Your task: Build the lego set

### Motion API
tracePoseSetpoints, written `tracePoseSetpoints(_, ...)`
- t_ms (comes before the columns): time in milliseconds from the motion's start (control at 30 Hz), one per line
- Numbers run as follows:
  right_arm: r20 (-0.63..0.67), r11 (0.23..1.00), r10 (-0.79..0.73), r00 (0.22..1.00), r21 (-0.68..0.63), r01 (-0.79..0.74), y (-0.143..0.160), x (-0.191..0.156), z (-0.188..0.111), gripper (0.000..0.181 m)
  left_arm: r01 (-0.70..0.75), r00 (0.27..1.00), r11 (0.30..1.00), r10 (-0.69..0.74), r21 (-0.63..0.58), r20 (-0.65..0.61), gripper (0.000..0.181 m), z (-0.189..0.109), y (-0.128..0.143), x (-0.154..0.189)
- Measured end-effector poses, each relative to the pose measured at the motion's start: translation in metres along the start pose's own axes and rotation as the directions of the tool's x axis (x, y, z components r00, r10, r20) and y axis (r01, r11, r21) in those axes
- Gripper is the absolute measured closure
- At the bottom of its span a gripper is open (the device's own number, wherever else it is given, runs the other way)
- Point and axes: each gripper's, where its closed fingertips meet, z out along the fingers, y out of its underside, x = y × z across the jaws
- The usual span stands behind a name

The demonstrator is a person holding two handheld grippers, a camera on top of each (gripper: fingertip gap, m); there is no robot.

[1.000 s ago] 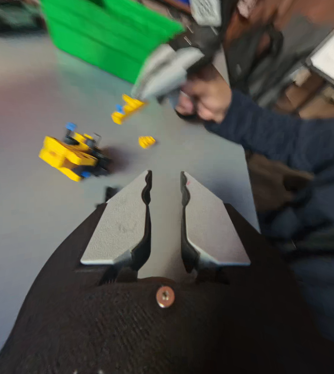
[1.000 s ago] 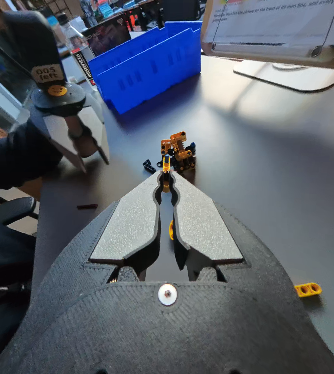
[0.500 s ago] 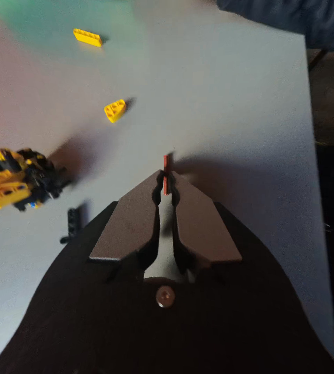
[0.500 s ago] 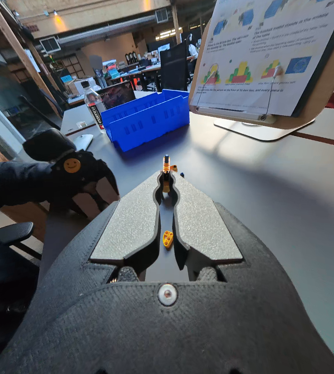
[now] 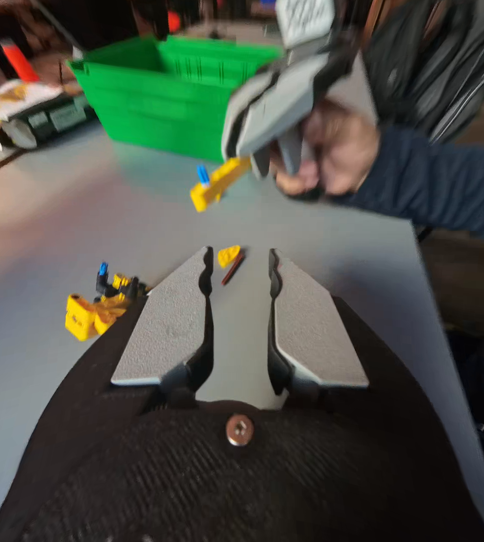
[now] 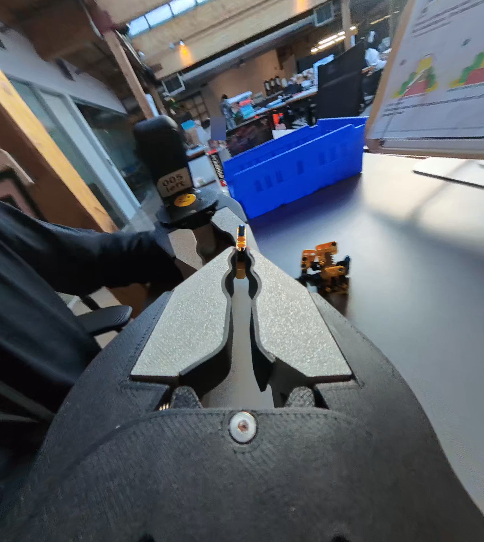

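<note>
My left gripper (image 5: pixel 241 254) is open and empty, low over the grey table (image 5: pixel 88 220). A dark red axle (image 5: pixel 233 271) and a small yellow piece (image 5: pixel 229 255) lie on the table between its fingertips. The yellow and black assembly (image 5: pixel 103 305) sits to its left; it also shows in the right wrist view (image 6: pixel 326 269). My right gripper (image 6: pixel 241 252) is shut on a yellow beam (image 6: pixel 240 240) with a blue pin and holds it above the table. In the left wrist view the right gripper (image 5: pixel 245 161) and the beam (image 5: pixel 220 183) hang ahead of the left gripper.
A green bin (image 5: pixel 170 88) stands at the far side of the table, with a booklet and box (image 5: pixel 23 108) to its left. A blue bin (image 6: pixel 293 167), a bottle (image 6: pixel 217 170) and an instruction sheet on a stand (image 6: pixel 455 73) stand beyond. The table's edge (image 5: pixel 428 278) runs along the right.
Half a second ago my left gripper was shut around the red axle; now it is open and the axle lies on the table. My right gripper has risen and swung left with the beam.
</note>
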Motion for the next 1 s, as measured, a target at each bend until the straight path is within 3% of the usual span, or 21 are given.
tracePoseSetpoints(33,0.044,0.999,0.041,0.998,0.017,-0.042,0.001,-0.004,0.007,0.181,0.043,0.999,0.996,-0.04,0.081,-0.033,0.146,0.0,-0.012,0.004)
tracePoseSetpoints(100,0.129,0.991,0.124,0.984,0.023,-0.128,0.003,-0.012,0.018,0.18,0.152,0.986,0.957,-0.129,0.248,-0.107,0.149,-0.002,-0.035,0.009)
tracePoseSetpoints(200,0.183,0.976,0.21,0.961,0.02,-0.217,0.007,-0.014,0.027,0.18,0.28,0.958,0.895,-0.237,0.348,-0.162,0.155,-0.008,-0.046,0.004)
tracePoseSetpoints(233,0.202,0.971,0.229,0.952,0.015,-0.237,0.007,-0.015,0.028,0.18,0.297,0.953,0.887,-0.253,0.354,-0.164,0.163,-0.01,-0.044,0.001)
tracePoseSetpoints(400,0.16,0.978,0.204,0.966,0.011,-0.209,0.008,-0.01,0.026,0.18,0.293,0.955,0.888,-0.25,0.354,-0.163,0.166,-0.017,-0.04,-0.002)
tracePoseSetpoints(433,0.176,0.976,0.211,0.962,0.013,-0.217,0.006,-0.012,0.025,0.18,0.297,0.953,0.884,-0.25,0.36,-0.174,0.174,-0.018,-0.04,0.0)
tracePoseSetpoints(600,0.113,0.981,0.188,0.976,0.028,-0.192,0.004,-0.007,0.025,0.18,0.333,0.943,0.874,-0.305,0.353,-0.134,0.176,-0.015,-0.04,-0.004)
tracePoseSetpoints(667,0.084,0.981,0.174,0.981,0.069,-0.18,-0.004,-0.009,0.026,0.181,0.353,0.935,0.842,-0.332,0.407,-0.124,0.176,-0.019,-0.047,-0.004)
tracePoseSetpoints(800,0.087,0.946,0.247,0.965,0.195,-0.259,-0.021,-0.005,0.027,0.18,0.372,0.924,0.802,-0.366,0.468,-0.108,0.175,-0.022,-0.057,-0.01)
tracePoseSetpoints(867,0.104,0.83,0.297,0.949,0.463,-0.311,-0.065,0.018,-0.011,0.181,0.381,0.925,0.861,-0.351,0.338,-0.149,0.176,-0.005,-0.035,0.008)
tracePoseSetpoints(900,0.112,0.792,0.29,0.951,0.529,-0.304,-0.082,0.026,-0.033,0.181,0.399,0.915,0.87,-0.357,0.291,-0.186,0.176,0.001,-0.029,0.022)
tracePoseSetpoints(933,0.091,0.818,0.249,0.964,0.514,-0.26,-0.087,0.026,-0.04,0.181,0.369,0.927,0.879,-0.322,0.303,-0.193,0.176,0.002,-0.033,0.028)
tracePoseSetpoints(1000,-0.063,0.926,0.151,0.987,0.358,-0.119,-0.07,0.029,-0.031,0.181,0.363,0.929,0.881,-0.319,0.302,-0.188,0.176,0.005,-0.034,0.024)
